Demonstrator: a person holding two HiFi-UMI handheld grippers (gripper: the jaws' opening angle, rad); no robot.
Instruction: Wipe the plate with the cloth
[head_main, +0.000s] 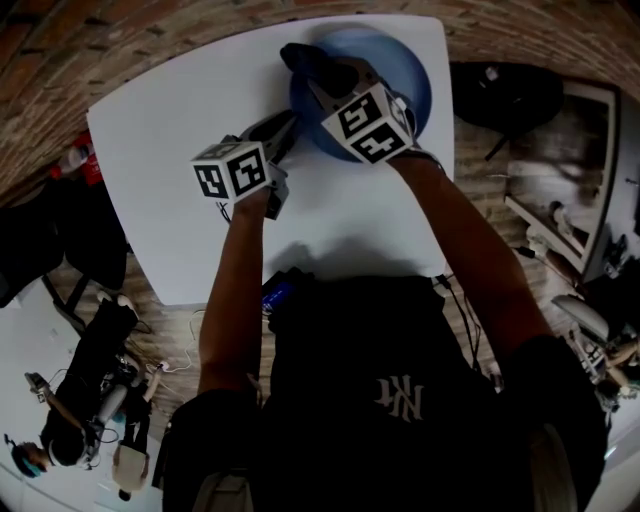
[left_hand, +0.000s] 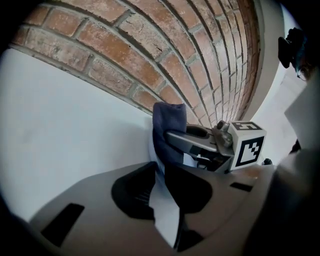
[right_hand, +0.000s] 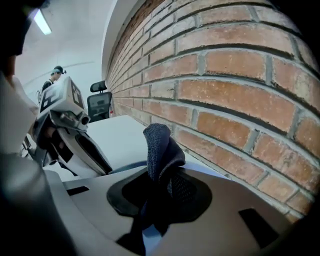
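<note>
A blue plate (head_main: 405, 70) lies at the far side of the white table (head_main: 170, 130). My left gripper (head_main: 286, 132) reaches the plate's left edge. In the left gripper view the pale plate rim (left_hand: 165, 212) runs between the jaws (left_hand: 162, 176), which are shut on it. My right gripper (head_main: 312, 66) hovers over the plate, shut on a dark blue cloth (head_main: 298, 54). In the right gripper view the cloth (right_hand: 159, 142) sticks up from between the jaws (right_hand: 162, 186), with the plate (right_hand: 150, 239) below. From the left gripper view the cloth (left_hand: 168, 127) hangs just beyond the rim.
The table's far edge runs just behind the plate, against a brick surface (right_hand: 240, 90). A black office chair (head_main: 505, 95) stands to the right of the table, a red object (head_main: 86, 160) off its left edge, and cables and gear (head_main: 100, 400) lie lower left.
</note>
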